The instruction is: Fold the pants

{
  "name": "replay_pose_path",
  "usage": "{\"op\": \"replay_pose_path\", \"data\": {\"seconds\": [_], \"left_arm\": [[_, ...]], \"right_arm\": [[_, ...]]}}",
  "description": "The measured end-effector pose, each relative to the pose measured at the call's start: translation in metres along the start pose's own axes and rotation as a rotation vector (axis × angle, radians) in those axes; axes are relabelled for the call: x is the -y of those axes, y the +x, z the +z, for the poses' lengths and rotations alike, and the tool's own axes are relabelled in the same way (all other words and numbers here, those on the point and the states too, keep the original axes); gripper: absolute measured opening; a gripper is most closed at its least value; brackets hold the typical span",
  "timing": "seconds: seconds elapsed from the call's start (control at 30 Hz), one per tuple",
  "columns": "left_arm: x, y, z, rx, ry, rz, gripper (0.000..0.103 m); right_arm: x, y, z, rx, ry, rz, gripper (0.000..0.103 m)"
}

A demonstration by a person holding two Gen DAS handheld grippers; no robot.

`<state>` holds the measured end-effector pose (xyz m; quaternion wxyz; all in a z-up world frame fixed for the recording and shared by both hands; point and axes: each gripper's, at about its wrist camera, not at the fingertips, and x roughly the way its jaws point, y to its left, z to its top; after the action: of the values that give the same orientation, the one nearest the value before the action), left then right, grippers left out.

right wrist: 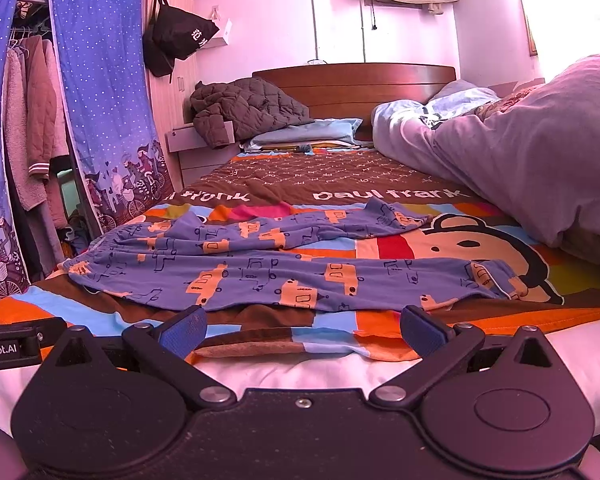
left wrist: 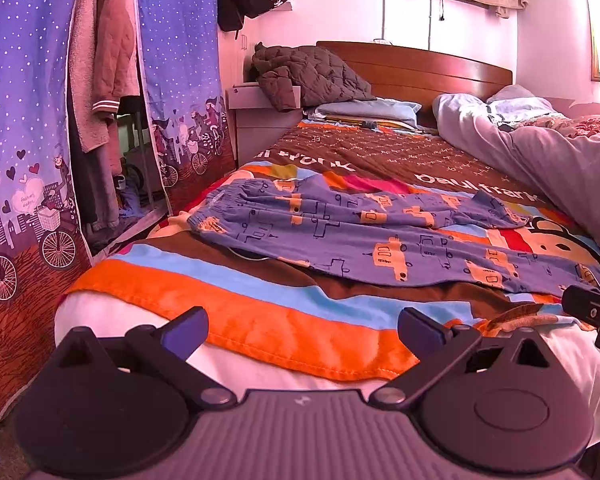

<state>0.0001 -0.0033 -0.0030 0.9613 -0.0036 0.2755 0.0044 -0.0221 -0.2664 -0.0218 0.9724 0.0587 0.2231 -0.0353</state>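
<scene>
Pants of blue cotton printed with orange cars (right wrist: 260,276) lie spread crosswise near the foot edge of the striped, cartoon-print bedspread (left wrist: 260,312), waistband toward the bed's left edge, leg cuffs toward its right. Both claws hover just short of that edge, released and empty: left gripper (left wrist: 300,332) nearer the waistband, right gripper (right wrist: 300,330) nearer the cuffs.

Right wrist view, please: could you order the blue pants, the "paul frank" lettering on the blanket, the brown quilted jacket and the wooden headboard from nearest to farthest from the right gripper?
From the right gripper, jaws open:
1. Blue pants, spread flat just ahead.
2. "paul frank" lettering, mid-bed on the blanket.
3. Brown quilted jacket, far left by the pillows.
4. Wooden headboard, against the back wall.
</scene>
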Motion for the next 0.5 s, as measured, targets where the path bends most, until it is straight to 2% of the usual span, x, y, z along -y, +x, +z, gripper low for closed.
{"op": "replay_pose_path", "data": {"seconds": [0.5], "left_arm": [[0.0004,0.0004,-0.0004,0.000,0.000,0.001,0.103]], "right_arm": [[-0.0004,0.0015,-0.0008,-0.004,-0.003,-0.003,0.102]]}}
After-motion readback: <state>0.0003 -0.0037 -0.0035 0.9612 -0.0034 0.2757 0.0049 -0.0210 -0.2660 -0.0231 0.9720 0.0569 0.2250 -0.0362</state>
